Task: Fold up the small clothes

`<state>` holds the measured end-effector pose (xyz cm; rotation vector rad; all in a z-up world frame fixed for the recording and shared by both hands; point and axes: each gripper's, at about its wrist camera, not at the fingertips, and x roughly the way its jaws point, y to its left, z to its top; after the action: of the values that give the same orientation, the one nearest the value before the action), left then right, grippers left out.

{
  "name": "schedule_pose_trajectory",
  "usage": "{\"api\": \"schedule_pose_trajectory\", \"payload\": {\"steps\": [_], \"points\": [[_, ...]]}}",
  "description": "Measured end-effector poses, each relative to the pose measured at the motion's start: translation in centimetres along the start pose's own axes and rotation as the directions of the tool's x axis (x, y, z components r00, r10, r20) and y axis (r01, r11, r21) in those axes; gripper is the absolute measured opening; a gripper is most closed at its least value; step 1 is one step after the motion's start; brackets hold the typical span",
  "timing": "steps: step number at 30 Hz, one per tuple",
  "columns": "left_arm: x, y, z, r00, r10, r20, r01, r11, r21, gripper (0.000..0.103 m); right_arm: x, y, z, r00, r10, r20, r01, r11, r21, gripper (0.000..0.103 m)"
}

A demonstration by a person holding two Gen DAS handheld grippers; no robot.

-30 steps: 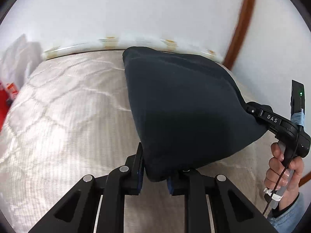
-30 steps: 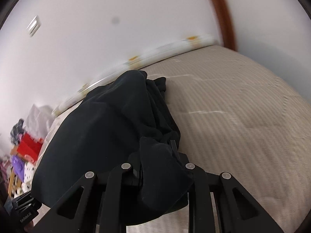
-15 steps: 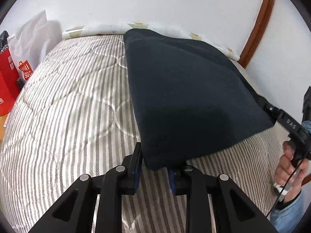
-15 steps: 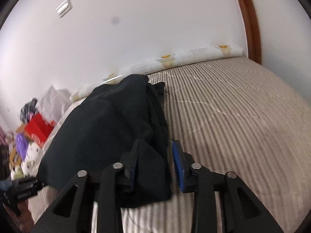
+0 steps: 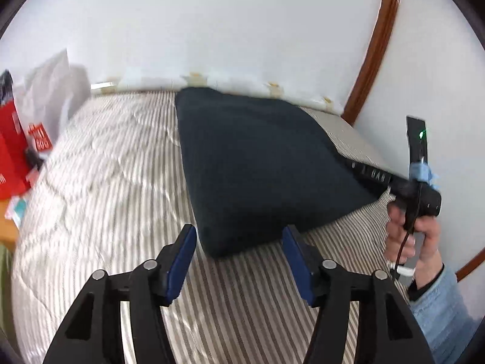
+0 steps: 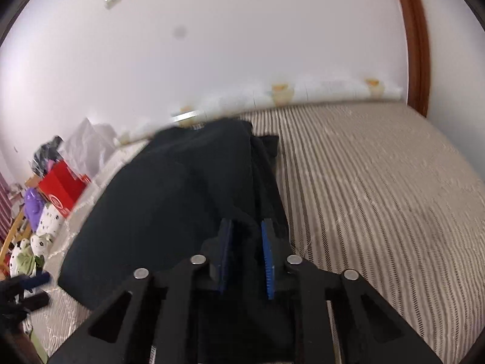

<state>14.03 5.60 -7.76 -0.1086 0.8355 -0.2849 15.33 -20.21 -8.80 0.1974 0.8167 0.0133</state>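
Observation:
A dark navy garment (image 5: 257, 163) lies folded flat on the striped bed (image 5: 106, 197). My left gripper (image 5: 239, 251) is open and empty, its blue pads either side of the garment's near corner without touching it. My right gripper (image 6: 246, 251) has its blue pads a narrow gap apart with dark cloth of the garment (image 6: 169, 209) between and under them. In the left wrist view the right gripper's body (image 5: 397, 182) sits at the garment's right corner, held by a hand (image 5: 415, 236).
White wall and a brown wooden frame (image 5: 376, 45) border the bed at the back and right. A red bag (image 5: 12, 154) and white plastic bag (image 5: 51, 91) stand left of the bed. Soft toys and a red box (image 6: 60, 185) lie beyond the left edge.
My left gripper has opened and let go of the garment's corner. The garment has dropped flat onto the bed. The right pads have parted a little.

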Motion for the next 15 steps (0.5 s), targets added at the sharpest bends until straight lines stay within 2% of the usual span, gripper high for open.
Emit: {"api": "schedule_pose_trajectory", "payload": {"steps": [2, 5, 7, 10, 12, 15], "points": [[1.3, 0.0, 1.3, 0.999, 0.029, -0.018, -0.029, 1.000, 0.006, 0.058, -0.3, -0.1, 0.2, 0.999, 0.022, 0.028, -0.021, 1.000, -0.010, 0.004], [4.0, 0.8, 1.8, 0.995, 0.064, -0.078, -0.066, 0.998, -0.021, 0.060, -3.3, -1.4, 0.0, 0.986, 0.067, 0.152, -0.068, 0.998, 0.004, 0.003], [5.0, 1.2, 1.4, 0.995, 0.033, -0.099, -0.039, 0.998, -0.052, 0.061, -3.5, -2.3, -0.5, 0.987, 0.073, 0.144, -0.077, 0.997, 0.024, 0.003], [5.5, 1.4, 0.6, 0.994, 0.024, -0.107, -0.032, 0.997, -0.072, 0.062, -2.3, -1.9, -1.3, 0.997, 0.022, 0.069, -0.022, 1.000, -0.005, 0.004], [4.8, 1.3, 0.3, 0.995, 0.025, -0.097, -0.031, 0.998, -0.058, 0.061, -3.3, -1.9, -1.5, 0.997, -0.002, 0.077, 0.001, 1.000, 0.004, 0.007], [3.8, 1.5, 0.4, 0.996, 0.048, -0.073, -0.050, 0.998, -0.030, 0.061, -5.0, -2.3, -1.8, 0.994, 0.030, 0.108, -0.035, 0.998, 0.046, 0.011]]}}
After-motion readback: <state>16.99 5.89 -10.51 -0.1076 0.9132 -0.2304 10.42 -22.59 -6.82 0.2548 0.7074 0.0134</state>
